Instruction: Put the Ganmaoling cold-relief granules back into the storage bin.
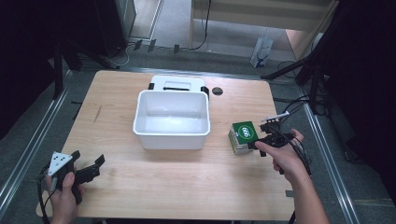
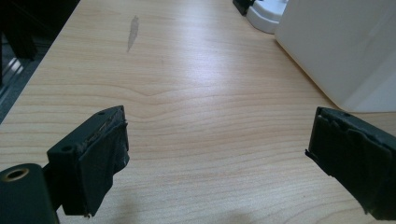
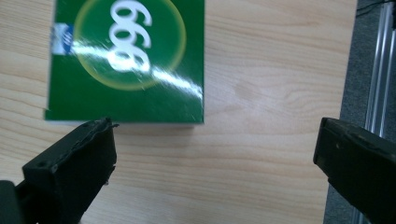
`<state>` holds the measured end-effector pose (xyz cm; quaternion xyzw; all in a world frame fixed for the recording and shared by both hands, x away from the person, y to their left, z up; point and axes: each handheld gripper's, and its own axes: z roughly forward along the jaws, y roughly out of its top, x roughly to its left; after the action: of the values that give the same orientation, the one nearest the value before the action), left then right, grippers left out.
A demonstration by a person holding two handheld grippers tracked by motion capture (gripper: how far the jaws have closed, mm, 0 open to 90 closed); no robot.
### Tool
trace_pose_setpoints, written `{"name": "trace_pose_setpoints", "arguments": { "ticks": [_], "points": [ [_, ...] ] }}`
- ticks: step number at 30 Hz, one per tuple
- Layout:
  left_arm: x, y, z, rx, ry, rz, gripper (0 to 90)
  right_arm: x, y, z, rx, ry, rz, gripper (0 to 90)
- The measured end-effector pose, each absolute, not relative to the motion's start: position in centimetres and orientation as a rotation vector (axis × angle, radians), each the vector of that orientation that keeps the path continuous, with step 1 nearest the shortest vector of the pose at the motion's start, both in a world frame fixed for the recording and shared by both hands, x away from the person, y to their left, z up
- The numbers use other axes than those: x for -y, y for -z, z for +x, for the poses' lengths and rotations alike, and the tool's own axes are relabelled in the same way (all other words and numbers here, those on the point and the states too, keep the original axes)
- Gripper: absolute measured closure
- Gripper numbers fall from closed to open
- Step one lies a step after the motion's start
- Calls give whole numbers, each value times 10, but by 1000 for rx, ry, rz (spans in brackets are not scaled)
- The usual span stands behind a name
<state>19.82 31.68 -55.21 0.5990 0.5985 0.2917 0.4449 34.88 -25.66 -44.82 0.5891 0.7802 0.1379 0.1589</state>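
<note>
Lying flat, logo upward, the green box (image 3: 126,60) sits before the spread, empty right hand-held gripper (image 3: 215,163).

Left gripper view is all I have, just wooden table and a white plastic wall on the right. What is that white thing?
Observer: It is an open rectangular white plastic bin in the middle of the wooden table, with nothing visible inside.
Operator: Where are the right tongs?
Observer: The right tongs sit open at the right side of the table, close by a small green cardboard box with a white 999 print.
Operator: Do they hold the box?
Observer: No. In the right gripper view the jaws stand wide apart and the box lies just beyond the left jaw, not between them.
</note>
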Motion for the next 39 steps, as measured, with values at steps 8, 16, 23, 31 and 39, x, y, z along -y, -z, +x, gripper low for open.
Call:
{"name": "trace_pose_setpoints", "arguments": {
  "ticks": [8,16,23,31,39],
  "points": [
    [-317,552,199,-1483,-720,1488,56,237,439,376,-2336,-283,1682,0],
    [-316,552,199,-1482,-714,1496,55,222,443,390,-2413,-259,1672,0],
    [-316,552,199,-1480,-716,1501,56,212,446,404,-2414,-244,1720,33],
    [-316,552,200,-1477,-714,1506,56,204,441,409,-2394,-275,1737,62],
    [-315,552,200,-1477,-717,1513,56,192,458,415,-2388,-138,1781,43]
  ]
}}
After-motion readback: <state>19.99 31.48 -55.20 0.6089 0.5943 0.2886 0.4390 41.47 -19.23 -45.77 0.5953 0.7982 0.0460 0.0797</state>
